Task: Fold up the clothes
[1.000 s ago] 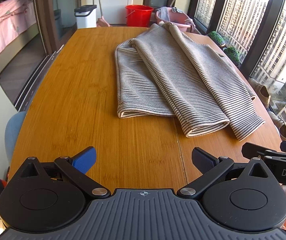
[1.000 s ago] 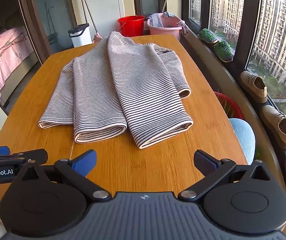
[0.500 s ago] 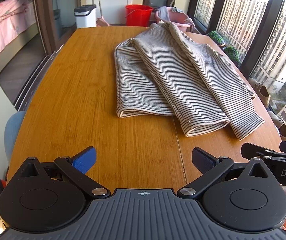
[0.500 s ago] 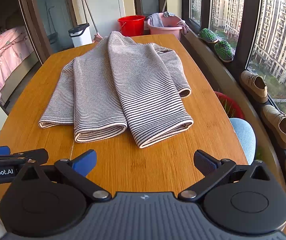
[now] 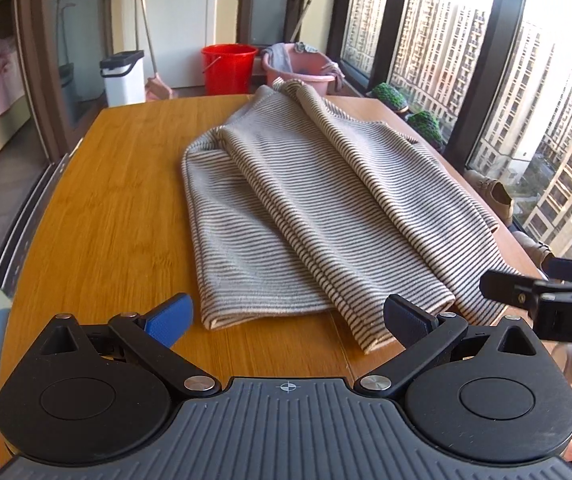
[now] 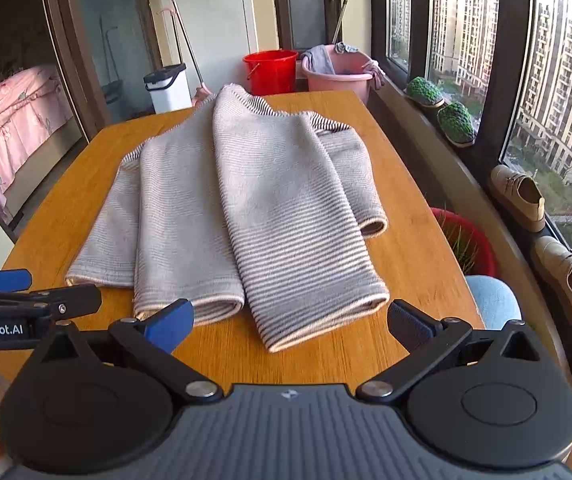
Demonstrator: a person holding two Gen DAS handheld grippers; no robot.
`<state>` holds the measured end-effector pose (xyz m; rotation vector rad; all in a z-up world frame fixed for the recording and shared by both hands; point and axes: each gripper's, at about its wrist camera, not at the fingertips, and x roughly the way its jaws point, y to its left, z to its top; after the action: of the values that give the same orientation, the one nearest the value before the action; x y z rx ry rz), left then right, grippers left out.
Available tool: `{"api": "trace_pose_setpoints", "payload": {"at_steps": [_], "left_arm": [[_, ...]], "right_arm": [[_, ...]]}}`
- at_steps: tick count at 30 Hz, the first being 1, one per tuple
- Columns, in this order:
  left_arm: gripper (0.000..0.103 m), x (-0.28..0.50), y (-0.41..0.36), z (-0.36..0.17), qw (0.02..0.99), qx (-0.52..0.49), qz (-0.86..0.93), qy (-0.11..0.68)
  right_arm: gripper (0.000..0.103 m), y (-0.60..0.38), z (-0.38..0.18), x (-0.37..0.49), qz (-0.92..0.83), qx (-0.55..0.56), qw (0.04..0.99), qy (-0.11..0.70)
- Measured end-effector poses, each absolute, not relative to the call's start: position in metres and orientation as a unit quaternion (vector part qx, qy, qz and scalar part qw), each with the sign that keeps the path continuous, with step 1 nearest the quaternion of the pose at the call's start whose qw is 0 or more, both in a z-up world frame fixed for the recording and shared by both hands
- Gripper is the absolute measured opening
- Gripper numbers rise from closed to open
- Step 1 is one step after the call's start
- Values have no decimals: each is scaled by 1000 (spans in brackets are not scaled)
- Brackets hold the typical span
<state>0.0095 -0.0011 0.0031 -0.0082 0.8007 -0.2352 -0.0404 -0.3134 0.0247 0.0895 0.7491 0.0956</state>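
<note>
A striped grey-and-cream garment (image 5: 310,216) lies partly folded lengthwise on the wooden table (image 5: 118,208); it also shows in the right wrist view (image 6: 246,204). Its hem ends point toward me. My left gripper (image 5: 288,318) is open and empty, just short of the left hem. My right gripper (image 6: 290,322) is open and empty, just short of the near hem ends. Each gripper shows at the edge of the other's view: the right one (image 5: 542,296) and the left one (image 6: 26,304).
Beyond the table's far end stand a red bucket (image 5: 228,68), a pink basin (image 5: 302,70) and a white bin (image 5: 124,78). Windows and a sill with shoes (image 6: 520,196) and green plants (image 6: 456,122) run along the right. A red basket (image 6: 466,240) sits beside the table.
Both grippers have moved forward toward the garment's near hems, which now lie close to the fingertips. Both stay open. The garment has not moved.
</note>
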Motion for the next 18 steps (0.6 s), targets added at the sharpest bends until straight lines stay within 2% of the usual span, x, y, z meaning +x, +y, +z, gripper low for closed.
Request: {"api": "trace_pose_setpoints", "payload": {"at_steps": [4,9,18], "left_arm": [[103,44,-11,-10,904,2,-159,396],[103,86,-15,-15,898,-6,-199,393],[103,146,-38,-27,884,40,-254,390]], "right_arm": [[103,-323,27,-14,74,69,943,316],[103,-313,27,52,94,56,942,317],[103,-293,24,174,130,64,928,344]]}}
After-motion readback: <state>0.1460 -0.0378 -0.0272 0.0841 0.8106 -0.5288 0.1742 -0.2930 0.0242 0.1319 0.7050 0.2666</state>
